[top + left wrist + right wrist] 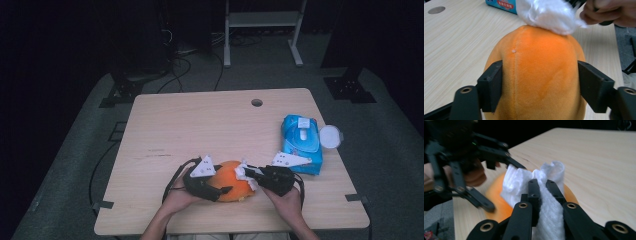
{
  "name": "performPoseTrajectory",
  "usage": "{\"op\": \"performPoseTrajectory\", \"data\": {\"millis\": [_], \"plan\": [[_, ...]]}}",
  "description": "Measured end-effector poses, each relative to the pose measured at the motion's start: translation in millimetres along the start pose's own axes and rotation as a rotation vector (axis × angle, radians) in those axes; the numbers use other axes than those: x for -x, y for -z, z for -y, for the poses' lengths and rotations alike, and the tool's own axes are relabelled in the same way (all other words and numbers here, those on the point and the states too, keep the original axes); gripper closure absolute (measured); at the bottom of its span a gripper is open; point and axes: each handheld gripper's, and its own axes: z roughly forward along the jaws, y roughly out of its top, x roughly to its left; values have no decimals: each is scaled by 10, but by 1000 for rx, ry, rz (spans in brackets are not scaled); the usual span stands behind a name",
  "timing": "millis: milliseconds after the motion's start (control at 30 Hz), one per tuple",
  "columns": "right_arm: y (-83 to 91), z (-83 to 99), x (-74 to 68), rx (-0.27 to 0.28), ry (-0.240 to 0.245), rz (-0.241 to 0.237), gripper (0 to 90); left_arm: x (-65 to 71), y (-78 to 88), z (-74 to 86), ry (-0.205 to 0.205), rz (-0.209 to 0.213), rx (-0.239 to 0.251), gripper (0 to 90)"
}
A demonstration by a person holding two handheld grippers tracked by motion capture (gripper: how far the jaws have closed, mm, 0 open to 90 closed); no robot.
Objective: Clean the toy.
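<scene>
Plush [231, 181] at near table [210, 120] edge, between left gripper [539, 87] jaws, pads on both flanks. Wipe [549, 202] pinched tight in right gripper [543, 185], pressed on plush's right end.

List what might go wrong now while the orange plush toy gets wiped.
1. The left gripper has its jaws at the sides of the orange plush toy; if that hold is loose, wiping pressure could push the toy aside.
2. The right gripper pinches the white wipe along a narrow strip, so it might pull free.
3. The blue wipes pack lies close by the right hand and could get knocked.
</scene>
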Motion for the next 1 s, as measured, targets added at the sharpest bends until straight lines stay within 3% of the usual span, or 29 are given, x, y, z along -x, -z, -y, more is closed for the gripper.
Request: {"op": "performPoseTrajectory", "data": {"millis": [100, 200, 267, 367, 433, 500, 567, 733, 833, 867, 1000], "plan": [[19, 46, 71, -9, -12, 24, 827, -93, 22, 13, 92, 26, 17, 160], [10, -5, -22, -8, 11, 22, 827, -55, -4, 11, 68, 9, 4, 220], [-15, -57, -137, 1, 49, -5, 826, -12, -15, -27, 44, 0, -3, 243], [-50, -84, -229, -19, 102, 7, 828, 1, -3, -38, 32, -1, -2, 235], [-44, -49, -154, -22, 77, 9, 828, -43, 29, -29, 59, 5, 11, 177], [-22, -11, -84, -22, 64, 28, 828, -103, 46, -23, 118, 1, 2, 82], [7, -10, -49, -19, 47, 31, 827, -137, 29, 13, 150, 31, 3, 95], [-8, -93, -184, 2, 82, 11, 826, -31, 11, -35, 58, 4, 1, 270], [-17, -122, -229, -2, 107, 3, 827, -7, 13, -50, 39, 7, 4, 275], [-13, -110, -209, -4, 103, 5, 827, -24, 25, -42, 47, 14, 5, 255], [10, -44, -103, -11, 68, 20, 827, -112, 6, -13, 143, 37, -12, 74]]}}
